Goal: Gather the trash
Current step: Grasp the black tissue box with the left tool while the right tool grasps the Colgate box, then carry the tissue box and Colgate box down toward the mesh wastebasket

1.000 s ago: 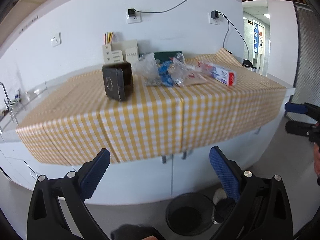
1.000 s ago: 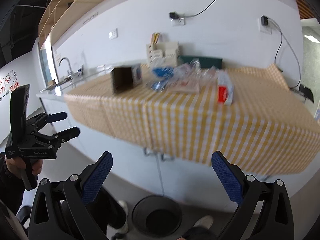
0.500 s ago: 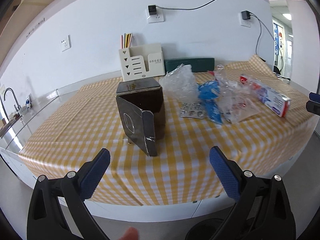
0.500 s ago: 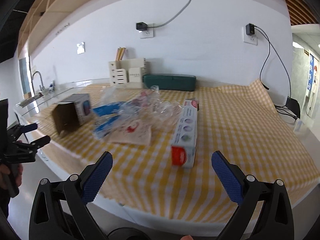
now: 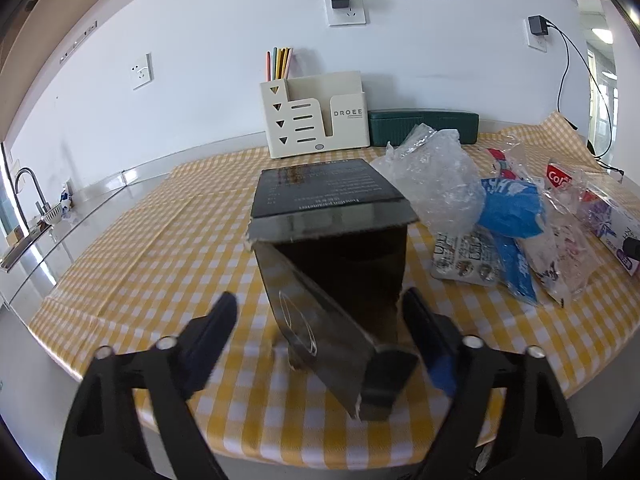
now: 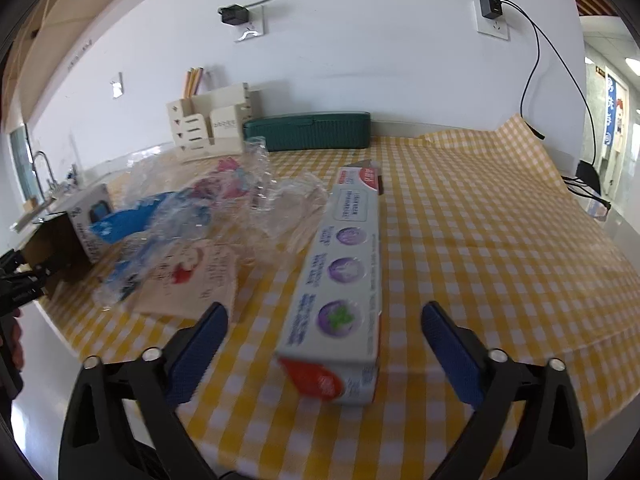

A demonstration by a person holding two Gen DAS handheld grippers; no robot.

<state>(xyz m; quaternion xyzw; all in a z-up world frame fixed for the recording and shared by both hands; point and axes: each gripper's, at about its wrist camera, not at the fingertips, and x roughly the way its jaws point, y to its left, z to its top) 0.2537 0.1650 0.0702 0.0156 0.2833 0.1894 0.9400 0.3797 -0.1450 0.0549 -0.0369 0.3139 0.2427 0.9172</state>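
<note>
An open black cardboard box (image 5: 332, 236) stands on the yellow checked tablecloth (image 5: 160, 240), its flap hanging toward me. My left gripper (image 5: 320, 344) is open, its fingers on either side of the flap, not touching. Clear plastic wrap (image 5: 436, 180), a blue wrapper (image 5: 512, 208) and printed packets (image 5: 464, 256) lie to the box's right. A toothpaste box (image 6: 340, 280) lies lengthwise in front of my open right gripper (image 6: 324, 348), its near end between the fingers. The black box (image 6: 68, 240) and the left gripper (image 6: 20, 276) show at the right wrist view's left edge.
A cream desk organiser (image 5: 316, 116) with pencils and a dark green case (image 5: 424, 126) stand against the back wall. A sink and tap (image 5: 28, 200) are at far left. Cables hang from wall sockets (image 6: 492, 16) at right. The counter's front edge is just under both grippers.
Both grippers have moved from well back off the counter right up to it. The left now brackets the black box's flap; the right brackets the toothpaste box's end. Both stay open.
</note>
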